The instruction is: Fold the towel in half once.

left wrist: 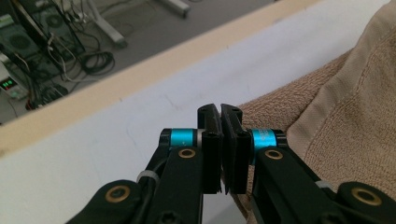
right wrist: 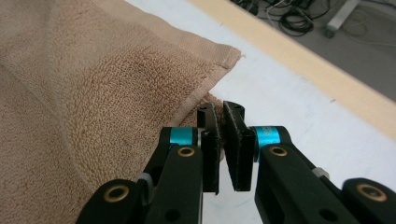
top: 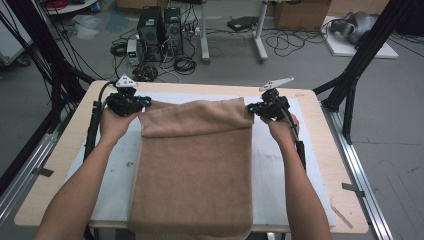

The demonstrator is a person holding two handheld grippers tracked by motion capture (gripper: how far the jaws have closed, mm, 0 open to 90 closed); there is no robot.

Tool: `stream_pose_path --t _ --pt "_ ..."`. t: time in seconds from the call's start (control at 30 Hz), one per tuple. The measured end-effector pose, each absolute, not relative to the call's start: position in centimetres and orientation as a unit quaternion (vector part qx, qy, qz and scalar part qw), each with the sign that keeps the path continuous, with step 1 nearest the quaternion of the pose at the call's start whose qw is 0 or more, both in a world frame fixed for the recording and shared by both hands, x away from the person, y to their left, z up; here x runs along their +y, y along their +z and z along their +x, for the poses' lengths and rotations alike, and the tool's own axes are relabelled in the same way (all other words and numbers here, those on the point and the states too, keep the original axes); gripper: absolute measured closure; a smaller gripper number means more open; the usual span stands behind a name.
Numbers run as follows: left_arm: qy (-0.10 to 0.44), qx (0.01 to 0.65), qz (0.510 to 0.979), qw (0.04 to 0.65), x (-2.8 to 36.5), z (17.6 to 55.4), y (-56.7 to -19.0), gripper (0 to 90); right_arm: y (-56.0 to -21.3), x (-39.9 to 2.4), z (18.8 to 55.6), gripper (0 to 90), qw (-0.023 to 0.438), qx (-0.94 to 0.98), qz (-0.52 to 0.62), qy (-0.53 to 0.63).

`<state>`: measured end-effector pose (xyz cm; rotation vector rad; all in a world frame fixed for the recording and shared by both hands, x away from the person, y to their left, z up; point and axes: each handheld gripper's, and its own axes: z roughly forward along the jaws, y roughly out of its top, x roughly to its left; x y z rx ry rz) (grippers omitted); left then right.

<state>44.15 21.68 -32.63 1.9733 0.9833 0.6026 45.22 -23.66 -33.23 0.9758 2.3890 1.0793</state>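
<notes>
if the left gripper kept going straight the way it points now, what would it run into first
Probably nothing solid soon: the left gripper, shut on the towel edge, points over the white mat toward the table's far edge; depth is unclear.

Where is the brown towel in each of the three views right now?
High view: towel centre, far edge lifted between both grippers.
Left gripper view: right side, edge pinched in the shut jaws.
Right gripper view: left and centre, edge clamped in the jaws.
Shared landmark: white mat under the towel.
</notes>
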Motion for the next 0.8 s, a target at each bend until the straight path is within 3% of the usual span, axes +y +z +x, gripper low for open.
stream_pose_path --t 0.07,0.17,0.33,0.67,0.77,0.8 --pt "0.225 0.388 0.794 0.41 21.3 44.5 -33.2 84.7 -33.4 -23.8 45.8 84.0 0.165 0.84 0.353 0.378" --pt "0.204 0.391 0.805 0.397 21.1 44.4 -35.1 71.4 -35.2 -23.8 45.9 72.5 0.147 0.842 0.363 0.371" --pt "0.172 0.399 0.809 0.397 21.3 43.6 -38.2 64.8 -37.5 -23.0 45.3 57.3 0.108 0.847 0.367 0.368" --pt "0.118 0.401 0.826 0.378 20.5 42.9 -42.3 61.6 -39.7 -20.2 45.7 51.0 0.1 0.863 0.365 0.335" --pt "0.118 0.393 0.832 0.373 20.0 42.9 -42.6 61.1 -40.7 -20.2 45.1 53.9 0.14 0.858 0.354 0.345" --pt "0.118 0.393 0.833 0.373 19.9 43.0 -42.7 61.0 -41.0 -20.3 45.0 53.9 0.133 0.855 0.363 0.345"
